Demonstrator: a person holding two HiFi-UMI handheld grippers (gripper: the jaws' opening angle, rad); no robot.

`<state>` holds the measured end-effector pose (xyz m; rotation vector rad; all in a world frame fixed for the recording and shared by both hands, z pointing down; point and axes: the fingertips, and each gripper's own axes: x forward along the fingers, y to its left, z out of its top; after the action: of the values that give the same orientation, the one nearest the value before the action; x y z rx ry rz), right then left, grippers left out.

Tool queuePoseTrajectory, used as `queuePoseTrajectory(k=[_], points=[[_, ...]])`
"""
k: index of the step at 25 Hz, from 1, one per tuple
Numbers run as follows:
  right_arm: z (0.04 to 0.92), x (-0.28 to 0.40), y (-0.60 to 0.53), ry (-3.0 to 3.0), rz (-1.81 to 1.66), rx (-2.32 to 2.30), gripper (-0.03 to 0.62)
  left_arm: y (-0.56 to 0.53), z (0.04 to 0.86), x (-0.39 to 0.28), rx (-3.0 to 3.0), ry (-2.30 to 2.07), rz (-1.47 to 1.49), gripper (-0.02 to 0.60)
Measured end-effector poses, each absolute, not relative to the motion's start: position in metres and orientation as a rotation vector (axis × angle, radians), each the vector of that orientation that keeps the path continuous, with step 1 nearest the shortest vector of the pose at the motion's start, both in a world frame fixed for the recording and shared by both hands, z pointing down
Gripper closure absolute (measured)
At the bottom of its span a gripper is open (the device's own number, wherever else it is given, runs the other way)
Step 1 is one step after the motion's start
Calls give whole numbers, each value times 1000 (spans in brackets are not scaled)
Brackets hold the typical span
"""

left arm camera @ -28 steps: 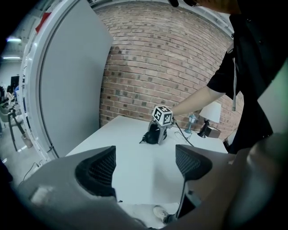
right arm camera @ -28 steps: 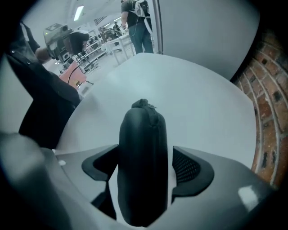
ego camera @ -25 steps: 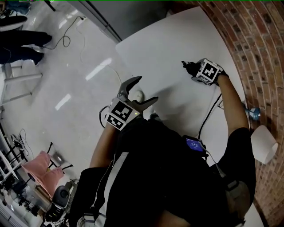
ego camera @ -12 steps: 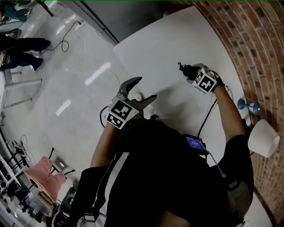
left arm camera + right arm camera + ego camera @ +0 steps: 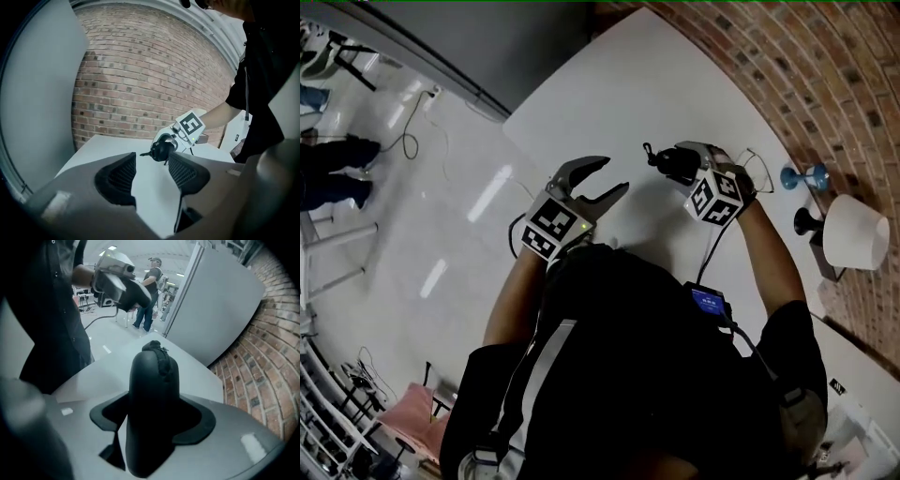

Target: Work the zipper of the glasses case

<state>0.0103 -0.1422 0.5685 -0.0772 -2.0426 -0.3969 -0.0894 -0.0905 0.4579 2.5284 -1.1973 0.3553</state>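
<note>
**A:** What is the head view showing?
**B:** The right gripper [image 5: 682, 167] is holding the black glasses case [image 5: 659, 159] over the white table [image 5: 675, 75]. The left gripper [image 5: 614, 175] is hovering near it, empty.

**A:** And the left gripper view?
**B:** Its jaws have just been closing and are standing half apart with nothing between them.

**A:** The right gripper view?
**B:** Those jaws have just been closing too and are pressing on the case, with its zipper [image 5: 162, 357] running over the far end.

Open white table [image 5: 675, 75] ahead, brick wall [image 5: 825, 84] close on right, lamp [image 5: 855, 232] and blue object [image 5: 804, 174] beside it
</note>
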Motion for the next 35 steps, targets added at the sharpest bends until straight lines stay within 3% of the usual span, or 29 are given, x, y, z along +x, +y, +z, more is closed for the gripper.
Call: queuePoseTrajectory(k=[4,14,20,32,35], points=[[544,13,-124,-2049,-497,-51,306,-105,441,-72,2625,-1130,351,393],[510,31,-98,-1978,-807,-34,307,-147,437,-38,2630,-981,291,394],[499,39,-102,-2014,-770,33,306,-142,458,-8,2648,-872,442,394],[501,43,-116,-2035,-741,40,306,-110,445,-1,2696,-817,392,394],[501,40,-116,-2041,-749,33,306,-106,436,3,2685,-796,313,451]])
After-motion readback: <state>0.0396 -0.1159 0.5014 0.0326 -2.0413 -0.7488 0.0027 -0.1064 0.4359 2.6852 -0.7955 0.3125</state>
